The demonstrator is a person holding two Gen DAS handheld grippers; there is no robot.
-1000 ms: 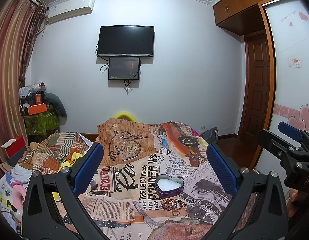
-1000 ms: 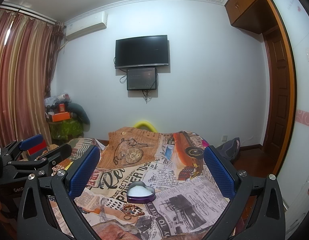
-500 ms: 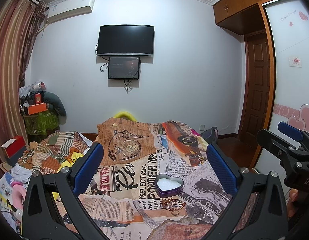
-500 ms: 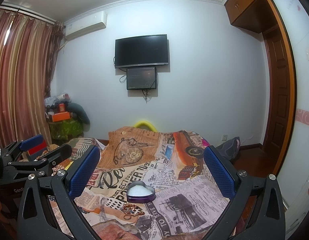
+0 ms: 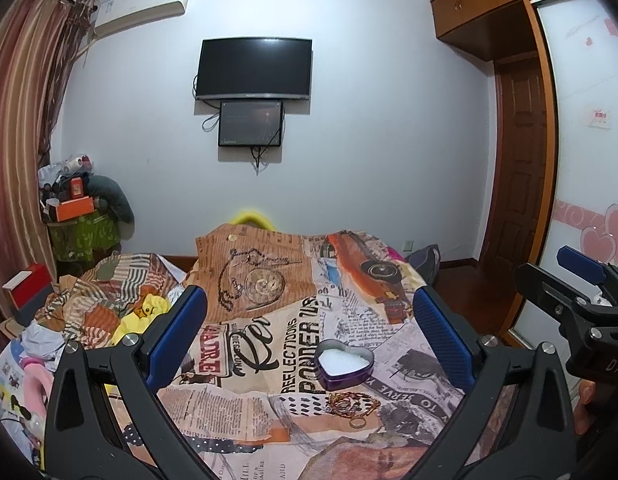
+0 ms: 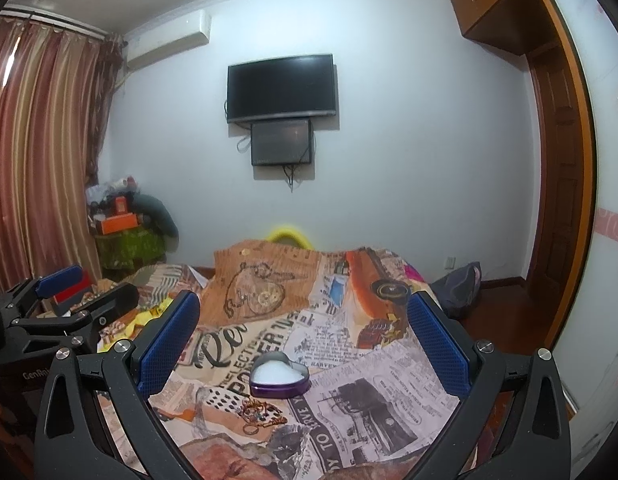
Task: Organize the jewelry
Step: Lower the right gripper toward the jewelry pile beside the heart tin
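Left wrist view: we hold the left gripper level over the bed, tongs spread wide, nothing between the blue pads. Between them, toward the right, sits the heart-shaped tin, lid off, white lining showing. Just nearer than it lies the jewelry pile, a tangle of gold-coloured chains, with a loose ring at its near edge. All rest on the newspaper-print bedspread. The right gripper's side shows at the right margin.

Right wrist view: the right gripper is likewise wide apart and empty. The tin lies centre, the pile just near-left of it, apart from the tin wall as far as we can tell. The left gripper appears at the left edge.

Change over the last second: none that we can detect. In both views the framing, the tin and the pile match the two earlier samples, and the tongs' spread is the same.

Our reading: the task has not begun; no piece is in the tin. Either gripper must first descend to the pile. The fine chains may snag each other when lifted.
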